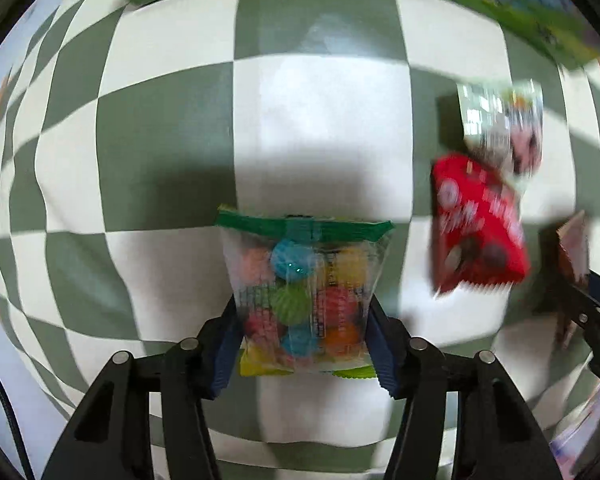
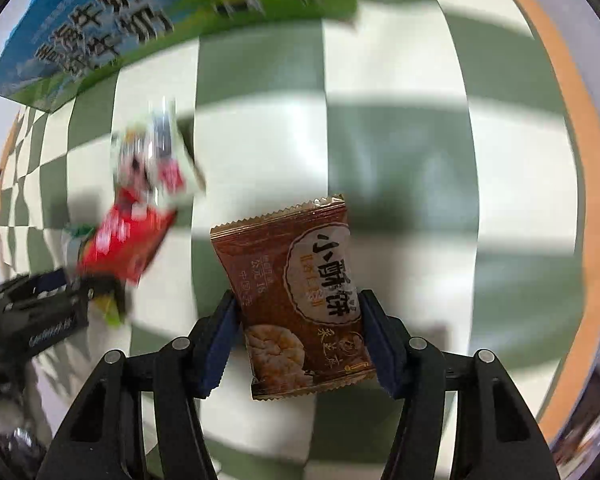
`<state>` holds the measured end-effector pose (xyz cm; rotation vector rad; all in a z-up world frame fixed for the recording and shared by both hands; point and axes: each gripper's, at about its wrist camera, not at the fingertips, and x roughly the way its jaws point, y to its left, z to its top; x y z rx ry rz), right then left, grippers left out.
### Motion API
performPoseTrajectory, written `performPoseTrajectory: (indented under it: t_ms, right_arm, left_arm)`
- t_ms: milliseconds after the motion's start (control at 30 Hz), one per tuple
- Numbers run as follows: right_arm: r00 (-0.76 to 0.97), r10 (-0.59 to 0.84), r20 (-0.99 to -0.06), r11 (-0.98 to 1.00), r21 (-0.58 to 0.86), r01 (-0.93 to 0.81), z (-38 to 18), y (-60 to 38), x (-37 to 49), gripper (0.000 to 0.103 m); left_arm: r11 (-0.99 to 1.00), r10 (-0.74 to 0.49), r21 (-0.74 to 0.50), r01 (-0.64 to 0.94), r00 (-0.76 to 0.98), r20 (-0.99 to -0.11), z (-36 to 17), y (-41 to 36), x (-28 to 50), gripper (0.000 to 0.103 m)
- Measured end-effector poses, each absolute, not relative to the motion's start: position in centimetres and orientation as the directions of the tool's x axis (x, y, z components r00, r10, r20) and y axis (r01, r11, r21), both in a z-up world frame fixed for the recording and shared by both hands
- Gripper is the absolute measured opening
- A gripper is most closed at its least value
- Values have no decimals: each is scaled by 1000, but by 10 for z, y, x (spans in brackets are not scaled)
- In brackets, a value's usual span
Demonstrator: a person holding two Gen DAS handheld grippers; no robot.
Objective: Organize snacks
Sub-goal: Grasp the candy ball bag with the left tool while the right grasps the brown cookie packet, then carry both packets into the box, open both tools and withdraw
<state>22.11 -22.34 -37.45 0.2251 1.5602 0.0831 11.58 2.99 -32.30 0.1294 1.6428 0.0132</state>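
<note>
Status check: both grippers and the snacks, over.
Left gripper shut on candy bag. Right gripper shut on brown biscuit packet. Red packet loose on cloth.

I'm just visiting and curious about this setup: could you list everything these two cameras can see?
Candy bag: one, clear with a green top and coloured balls inside, between the left hand-held gripper's pads.
Biscuit packet: one, brown, between the right hand-held gripper's pads.
Red packet: one, red, on the cloth beside the candy bag.
White packet: one, white with a blurred print, just beyond the red packet.
Box: one, blue and green, at the cloth's far side.
Tablecloth: one, green and white checks, under everything.
Table: one, tan edge showing past the cloth.
Left hand-held gripper: one, black with blue pads.
Right hand-held gripper: one, black with blue pads.
</note>
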Motion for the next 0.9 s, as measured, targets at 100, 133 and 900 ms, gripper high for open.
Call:
performPoseTrajectory:
  t_ms: [100,133,900]
  right_arm:
    - [-18,227,-974,966,222,128,-380,-218,196,62]
    - [-32,246,-969,961,239,140,-383,-214,191,62]
    - [101,18,-995,997,25,70,-370,-168,214,56]
  left_arm:
    - [990,82,71,126,-88,-993,-326,34,105,54]
    - [992,50,39,117,-91,-995,-327,37,103,54]
    - [1000,17,17,7,-36,-999,-320,29,108,47]
